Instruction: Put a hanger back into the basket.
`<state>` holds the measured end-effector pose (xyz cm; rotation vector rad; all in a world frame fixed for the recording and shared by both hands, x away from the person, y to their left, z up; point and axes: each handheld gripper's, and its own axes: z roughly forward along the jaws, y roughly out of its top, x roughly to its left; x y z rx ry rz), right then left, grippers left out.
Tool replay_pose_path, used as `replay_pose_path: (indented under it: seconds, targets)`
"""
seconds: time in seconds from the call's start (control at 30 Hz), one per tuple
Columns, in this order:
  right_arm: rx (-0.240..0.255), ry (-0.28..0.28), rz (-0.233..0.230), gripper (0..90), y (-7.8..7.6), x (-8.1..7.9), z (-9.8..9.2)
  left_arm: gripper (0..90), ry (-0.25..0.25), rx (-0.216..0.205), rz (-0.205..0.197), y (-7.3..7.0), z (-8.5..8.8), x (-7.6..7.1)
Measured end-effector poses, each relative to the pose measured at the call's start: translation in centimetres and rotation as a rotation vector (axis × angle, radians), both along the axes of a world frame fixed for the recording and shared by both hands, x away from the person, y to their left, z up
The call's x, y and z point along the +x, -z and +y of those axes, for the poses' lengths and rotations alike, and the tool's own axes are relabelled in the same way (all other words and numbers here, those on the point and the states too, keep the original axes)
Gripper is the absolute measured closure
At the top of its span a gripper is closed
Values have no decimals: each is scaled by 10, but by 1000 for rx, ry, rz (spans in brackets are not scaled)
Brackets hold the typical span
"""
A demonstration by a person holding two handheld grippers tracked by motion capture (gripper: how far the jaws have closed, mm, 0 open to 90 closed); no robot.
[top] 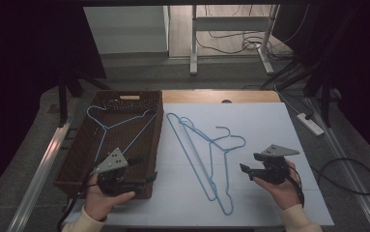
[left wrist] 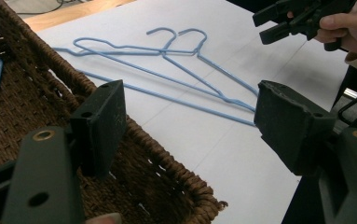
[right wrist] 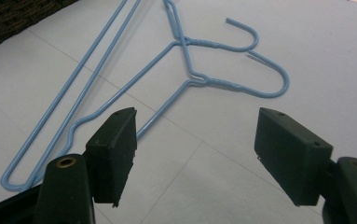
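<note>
Black right tongs [top: 248, 172] gape toward blue hangers [top: 211, 154].

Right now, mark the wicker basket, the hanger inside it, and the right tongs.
wicker basket [top: 156, 126], high view, on its right wall.
hanger in the basket [top: 104, 128], high view, on the wire at its neck.
right tongs [top: 248, 164], high view, between the open jaw tips.

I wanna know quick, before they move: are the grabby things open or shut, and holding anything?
Left gripper: jaws open, holding nothing, over the basket edge.
Right gripper: jaws open, holding nothing, above the blue hangers.
</note>
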<state>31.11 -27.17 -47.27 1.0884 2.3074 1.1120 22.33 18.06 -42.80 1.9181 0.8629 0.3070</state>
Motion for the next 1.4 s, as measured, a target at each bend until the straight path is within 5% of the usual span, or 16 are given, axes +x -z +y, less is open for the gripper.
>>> replay_pose_path:
  seconds: [0.47, 0.87, 1.23, 1.4]
  targets:
    - [-30, -29, 13, 314, -5, 6, 18, 257, 18, 8, 3, 1, -5, -1]
    - [-81, -34, 44, 338, -4, 30, 26, 257, 20, 6, 1, 1, -5, -1]
    - [-109, -28, 100, 575, -3, 66, 27, 257, 22, 10, 0, 1, -5, -1]
    - [-115, -41, 105, 777, -5, 78, 29, 257, 23, 12, -1, 1, -5, -1]
